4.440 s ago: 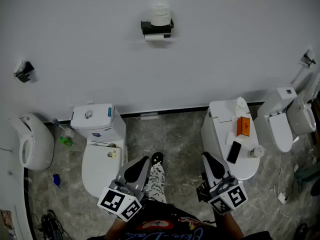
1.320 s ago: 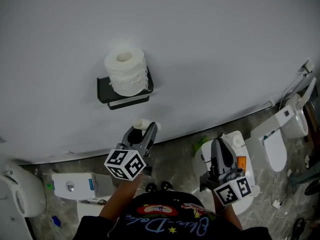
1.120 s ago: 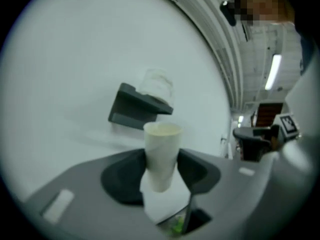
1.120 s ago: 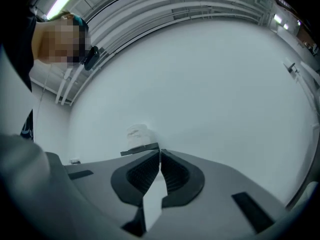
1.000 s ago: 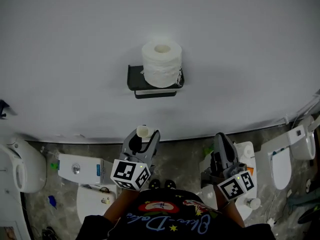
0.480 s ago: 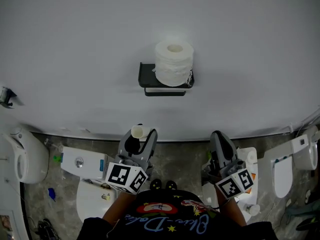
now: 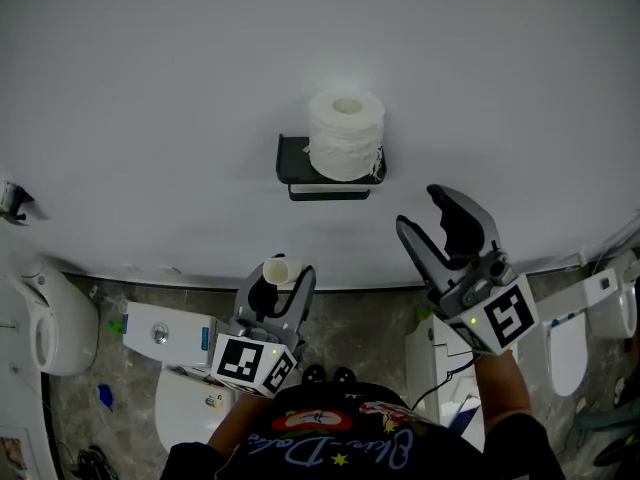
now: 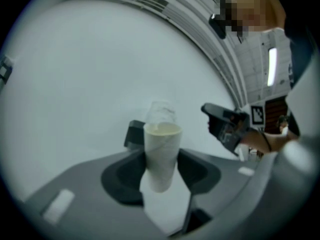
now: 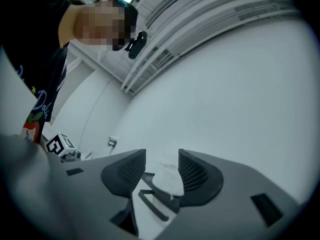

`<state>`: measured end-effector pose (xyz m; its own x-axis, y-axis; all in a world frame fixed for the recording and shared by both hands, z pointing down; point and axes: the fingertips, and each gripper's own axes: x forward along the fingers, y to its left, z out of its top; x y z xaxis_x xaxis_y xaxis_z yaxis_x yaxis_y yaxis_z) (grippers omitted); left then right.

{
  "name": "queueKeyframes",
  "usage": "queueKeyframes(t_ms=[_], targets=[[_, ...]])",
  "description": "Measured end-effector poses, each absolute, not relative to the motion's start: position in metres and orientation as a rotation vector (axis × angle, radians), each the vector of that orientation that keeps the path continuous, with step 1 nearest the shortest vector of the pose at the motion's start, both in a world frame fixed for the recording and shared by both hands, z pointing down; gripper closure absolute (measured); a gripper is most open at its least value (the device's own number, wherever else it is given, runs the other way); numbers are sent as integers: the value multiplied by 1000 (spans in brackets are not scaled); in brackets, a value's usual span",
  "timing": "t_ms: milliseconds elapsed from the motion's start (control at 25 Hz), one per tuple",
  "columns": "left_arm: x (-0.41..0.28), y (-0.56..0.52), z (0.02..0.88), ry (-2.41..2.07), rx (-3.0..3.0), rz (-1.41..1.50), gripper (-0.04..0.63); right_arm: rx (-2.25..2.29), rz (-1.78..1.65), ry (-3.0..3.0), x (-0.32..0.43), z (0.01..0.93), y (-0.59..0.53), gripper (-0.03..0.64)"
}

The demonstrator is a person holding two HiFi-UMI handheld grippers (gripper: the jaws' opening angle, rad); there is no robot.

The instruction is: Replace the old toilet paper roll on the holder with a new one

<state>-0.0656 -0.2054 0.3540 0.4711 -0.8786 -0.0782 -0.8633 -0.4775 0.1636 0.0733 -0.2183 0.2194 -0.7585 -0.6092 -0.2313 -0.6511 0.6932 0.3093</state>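
Observation:
A full white toilet paper roll point(image 7: 345, 135) stands upright on top of the black wall holder point(image 7: 296, 161). Below it, my left gripper point(image 7: 279, 281) is shut on an empty cardboard tube point(image 7: 278, 267), held upright. In the left gripper view the tube point(image 8: 162, 154) stands between the jaws, with the holder point(image 8: 133, 133) and roll point(image 8: 161, 113) behind it. My right gripper point(image 7: 421, 211) is raised to the right of the holder, its jaws opening with nothing between them. The right gripper view shows the roll point(image 9: 167, 176) and holder point(image 9: 150, 195) some way ahead, through the gap.
The wall is plain white. Toilets stand on the grey floor below: one point(image 7: 180, 340) under my left gripper, one point(image 7: 440, 358) under my right, others at the far left point(image 7: 48, 320) and far right point(image 7: 588, 308). A small wall fitting point(image 7: 12, 200) sits far left.
My right gripper has risen towards the holder, rolled, and its jaws have gone from shut to wide apart. The left gripper still holds the tube in about the same place.

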Motion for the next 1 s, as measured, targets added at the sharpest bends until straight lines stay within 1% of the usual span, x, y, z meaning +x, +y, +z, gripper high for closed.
queueKeyframes(t_ms=[160,320,400,440,720,880,1000], targets=[[-64,-204,355,-1517,2597,-210,399,-861,966,3003,31,172,-244,426],[-70,-200,357,-1535,2584,-200,399,-598,1183,3354,-12,180,-270,413],[-75,-198,360,-1548,2567,-201,399,-482,1354,3423,-20,188,-286,413],[-77,-197,361,-1553,2558,-203,399,-452,1387,3465,-21,194,-295,413],[-103,-194,366,-1629,2480,-239,398,-381,1197,3733,-15,219,-323,413],[-107,-194,366,-1640,2462,-250,398,-366,965,3860,-17,226,-328,408],[-106,-194,369,-1630,2449,-253,399,-369,905,3895,-21,227,-328,409]])
